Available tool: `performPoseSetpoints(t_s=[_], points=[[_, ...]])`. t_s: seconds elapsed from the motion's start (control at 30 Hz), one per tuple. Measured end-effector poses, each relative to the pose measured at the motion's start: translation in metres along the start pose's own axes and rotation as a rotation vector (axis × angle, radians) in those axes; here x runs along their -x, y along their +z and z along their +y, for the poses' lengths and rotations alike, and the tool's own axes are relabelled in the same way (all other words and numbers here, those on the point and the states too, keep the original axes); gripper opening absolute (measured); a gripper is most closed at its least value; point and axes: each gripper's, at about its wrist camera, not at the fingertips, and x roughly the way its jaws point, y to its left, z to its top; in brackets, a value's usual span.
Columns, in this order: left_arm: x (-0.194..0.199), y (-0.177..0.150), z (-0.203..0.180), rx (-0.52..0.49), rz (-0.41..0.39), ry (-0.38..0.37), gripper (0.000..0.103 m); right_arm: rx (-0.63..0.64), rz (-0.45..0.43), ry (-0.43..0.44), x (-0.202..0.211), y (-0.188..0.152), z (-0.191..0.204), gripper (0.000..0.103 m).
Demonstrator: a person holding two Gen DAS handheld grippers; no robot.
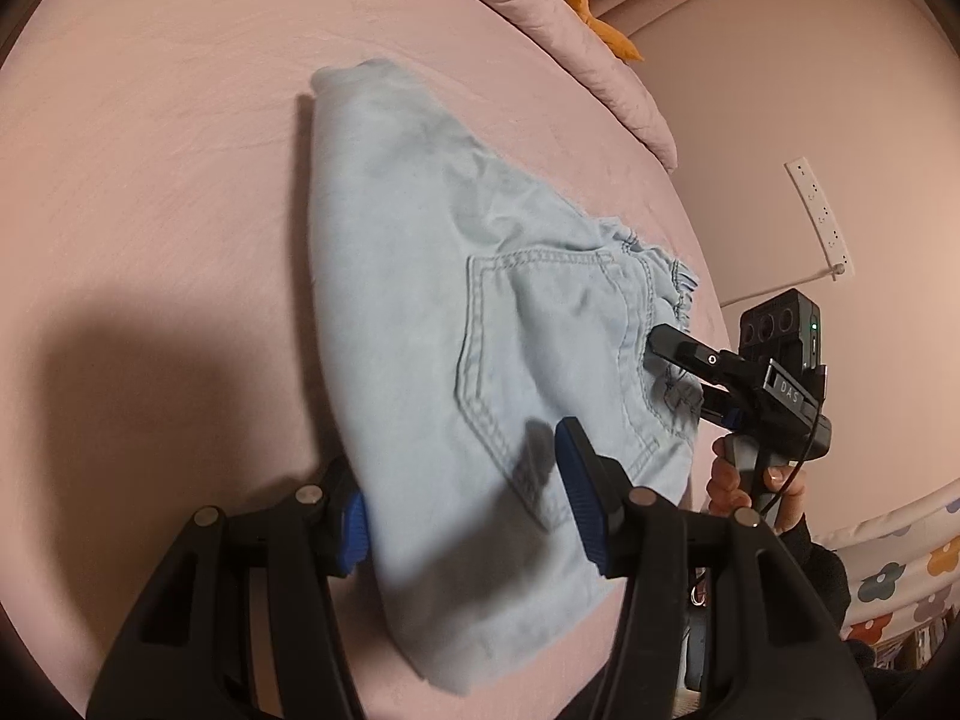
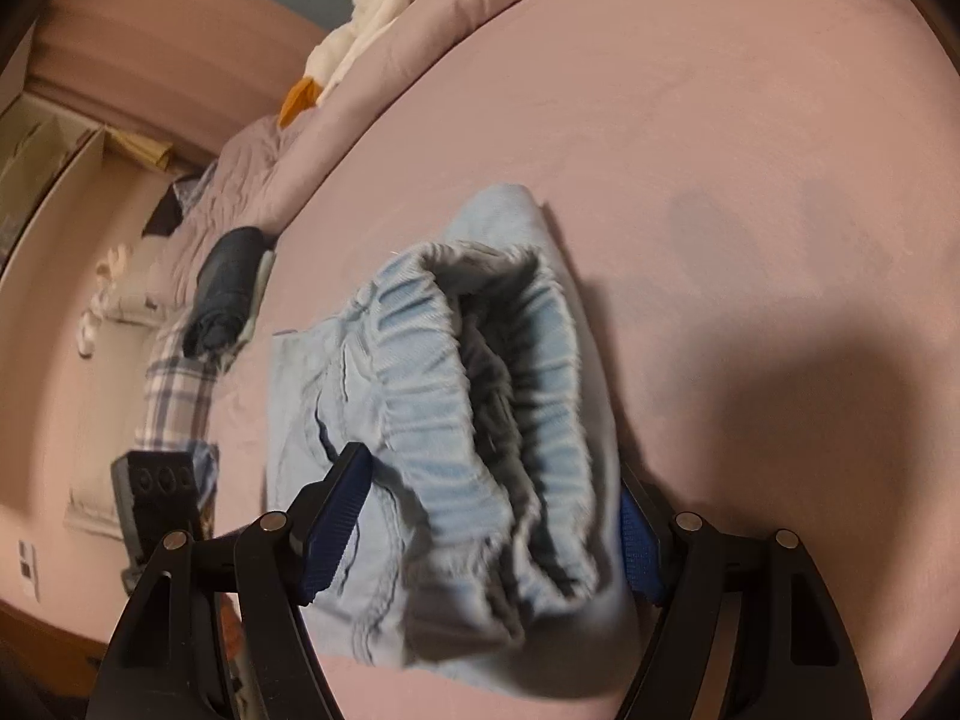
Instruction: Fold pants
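Note:
Light blue denim pants (image 1: 420,276) lie folded on the pink bed sheet (image 1: 150,180), back pocket up. My left gripper (image 1: 456,456) straddles the near folded edge, its blue pads (image 1: 582,498) standing apart and the cloth loose between them. My right gripper (image 1: 675,378), in a person's hand, sits at the gathered waistband (image 1: 672,276). In the right wrist view the elastic waistband (image 2: 480,396) bunches up between the right gripper's (image 2: 492,468) fingers, which stand wide and do not pinch it. The pants' underside is hidden.
A bunched pink quilt (image 1: 576,30) and a white plush toy with orange parts (image 1: 600,30) lie at the bed's far end. A dark rolled garment (image 2: 225,288) and plaid cloth (image 2: 174,396) sit at the bed edge. A power strip (image 1: 819,210) hangs on the wall.

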Motion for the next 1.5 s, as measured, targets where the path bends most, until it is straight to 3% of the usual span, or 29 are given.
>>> performPoseSetpoints(t_s=[0.43, 0.63, 0.8, 0.97, 1.27, 1.5], points=[[-0.016, 0.013, -0.009, -0.041, 0.004, 0.011, 0.056, 0.055, -0.01, -0.022, -0.006, 0.004, 0.006, 0.077], [-0.015, 0.009, -0.017, -0.071, -0.005, 0.068, 0.054, 0.108, -0.045, -0.125, -0.006, -0.004, 0.02, 0.076], [-0.016, 0.007, -0.026, -0.099, -0.01, 0.132, 0.052, 0.14, -0.066, -0.202, -0.002, -0.008, 0.028, 0.066], [-0.014, 0.003, -0.031, -0.123, -0.017, 0.196, 0.044, 0.185, -0.097, -0.262, 0.004, -0.013, 0.039, 0.055], [-0.003, -0.001, -0.035, -0.146, -0.034, 0.26, 0.024, 0.249, -0.177, -0.335, 0.011, -0.024, 0.066, 0.049], [0.017, -0.006, -0.047, -0.193, -0.084, 0.304, 0.02, 0.282, -0.226, -0.341, 0.02, -0.036, 0.086, 0.046]])
